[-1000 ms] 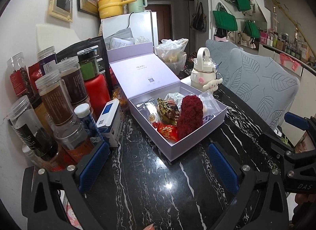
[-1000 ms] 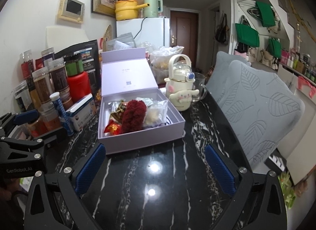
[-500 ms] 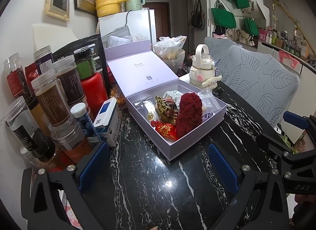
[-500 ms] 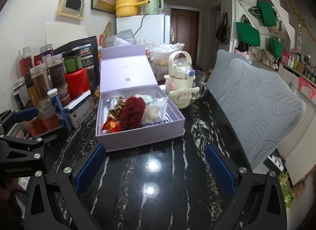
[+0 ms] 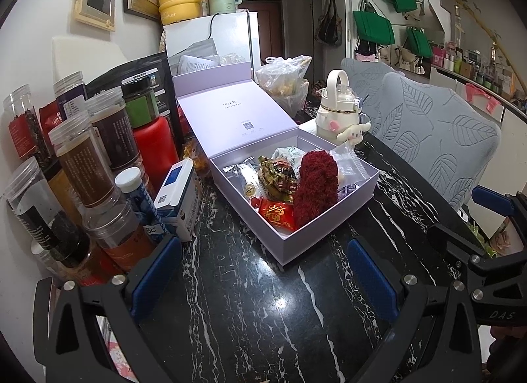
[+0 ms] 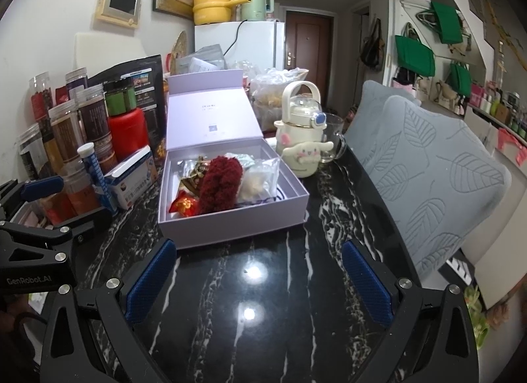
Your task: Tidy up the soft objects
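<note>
An open lilac box (image 5: 329,218) (image 6: 230,225) stands on the black marble table, its lid leaning back. Inside lie a fuzzy dark red soft thing (image 5: 314,190) (image 6: 219,183), a red packet (image 5: 276,215) (image 6: 184,205), foil snack wrappers (image 5: 276,175) and a clear bag with a white item (image 6: 258,178). My left gripper (image 5: 263,277) is open and empty, hovering over the table short of the box's near corner. My right gripper (image 6: 258,279) is also open and empty, just in front of the box's front wall.
Jars and bottles (image 5: 82,165) crowd the left edge, with a blue-white carton (image 5: 178,198) and a blue tube (image 5: 141,205) beside the box. A cream kettle bottle with a plush charm (image 6: 301,139) stands right of the box. Grey chair backs (image 6: 428,172) line the table's right side.
Both grippers have drawn slightly closer to the box and the view has risen a little. Nothing in the box has moved and both stay open.
</note>
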`<action>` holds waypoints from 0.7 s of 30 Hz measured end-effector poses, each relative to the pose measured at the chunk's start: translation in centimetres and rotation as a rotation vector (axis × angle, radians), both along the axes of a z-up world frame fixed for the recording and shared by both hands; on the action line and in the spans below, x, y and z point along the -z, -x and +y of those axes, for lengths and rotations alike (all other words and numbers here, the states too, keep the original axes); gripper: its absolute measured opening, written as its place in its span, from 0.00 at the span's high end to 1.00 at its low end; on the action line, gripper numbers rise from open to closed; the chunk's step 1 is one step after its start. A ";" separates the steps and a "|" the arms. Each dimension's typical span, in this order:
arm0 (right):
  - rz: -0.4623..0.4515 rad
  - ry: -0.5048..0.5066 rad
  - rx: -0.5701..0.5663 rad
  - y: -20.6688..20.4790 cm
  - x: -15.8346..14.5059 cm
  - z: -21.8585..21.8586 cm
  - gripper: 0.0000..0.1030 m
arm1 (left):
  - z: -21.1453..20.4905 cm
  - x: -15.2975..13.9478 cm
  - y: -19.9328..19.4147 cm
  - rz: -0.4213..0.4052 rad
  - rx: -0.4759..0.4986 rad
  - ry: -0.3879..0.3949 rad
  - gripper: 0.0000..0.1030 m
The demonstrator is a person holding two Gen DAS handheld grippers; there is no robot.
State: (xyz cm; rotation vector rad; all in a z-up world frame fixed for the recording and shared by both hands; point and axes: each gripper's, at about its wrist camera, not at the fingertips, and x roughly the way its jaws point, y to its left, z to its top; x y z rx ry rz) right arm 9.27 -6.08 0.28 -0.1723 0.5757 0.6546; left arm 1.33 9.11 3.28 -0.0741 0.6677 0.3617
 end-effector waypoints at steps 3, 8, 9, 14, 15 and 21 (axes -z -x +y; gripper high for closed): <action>0.000 0.002 0.000 -0.1 0.0 0.1 0.01 | 0.0 0.1 0.0 0.004 -0.001 -0.002 0.00; 0.002 0.005 0.002 -0.1 0.0 0.1 0.01 | 0.0 0.1 -0.1 0.004 -0.004 -0.003 0.00; 0.002 0.005 0.003 -0.1 0.1 0.1 0.01 | 0.0 0.1 0.0 0.005 -0.005 -0.003 0.00; 0.001 0.007 0.002 -0.1 0.1 0.1 0.01 | 0.0 0.2 -0.1 0.008 0.000 -0.003 0.00; 0.001 0.007 0.002 -0.1 0.1 0.0 0.01 | 0.0 0.2 -0.1 0.009 0.001 -0.003 0.00; 0.004 0.008 0.003 -0.1 0.1 0.1 0.01 | -0.1 0.2 -0.3 0.016 0.007 -0.006 0.00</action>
